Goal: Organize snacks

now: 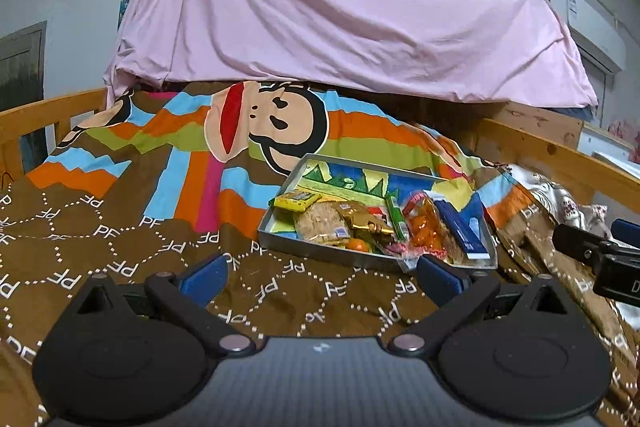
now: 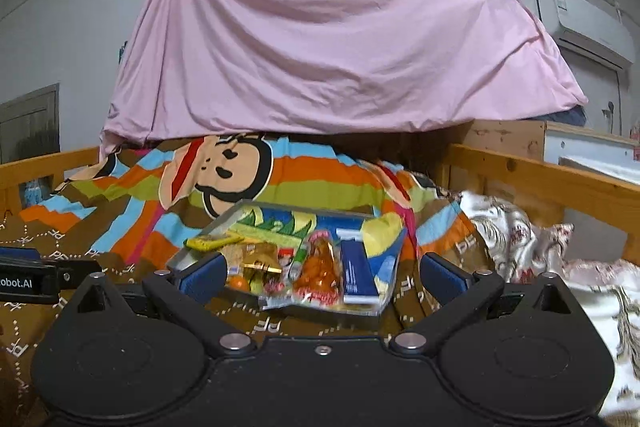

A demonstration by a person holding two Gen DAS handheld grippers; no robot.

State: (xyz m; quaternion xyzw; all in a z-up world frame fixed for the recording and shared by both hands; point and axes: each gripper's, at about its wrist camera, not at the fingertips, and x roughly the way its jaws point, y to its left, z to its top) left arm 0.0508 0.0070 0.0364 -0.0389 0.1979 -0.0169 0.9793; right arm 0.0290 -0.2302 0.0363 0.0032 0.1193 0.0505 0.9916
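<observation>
Left gripper [image 1: 320,277] and right gripper [image 2: 320,277] hover level above the brown bedspread [image 1: 120,227], jaws spread wide, empty. Snack tray [image 2: 240,213] lies ahead, long axis running near-to-far, slightly right

The pink sheet [image 2: 320,47] hides whatever it drapes; the tray's [image 2: 208,227] near-left corner sits behind a gripper finger.

- The left tool [image 1: 320,277] is wide open over the brown blanket [image 1: 120,259] on the bed.
- A grey tray [image 1: 280,241] full of snacks sits just past it.
- A yellow pack [image 1: 296,201] and a blue box [image 1: 460,227] lie inside.
- A pink sheet [image 1: 340,7] hangs behind.
</observation>
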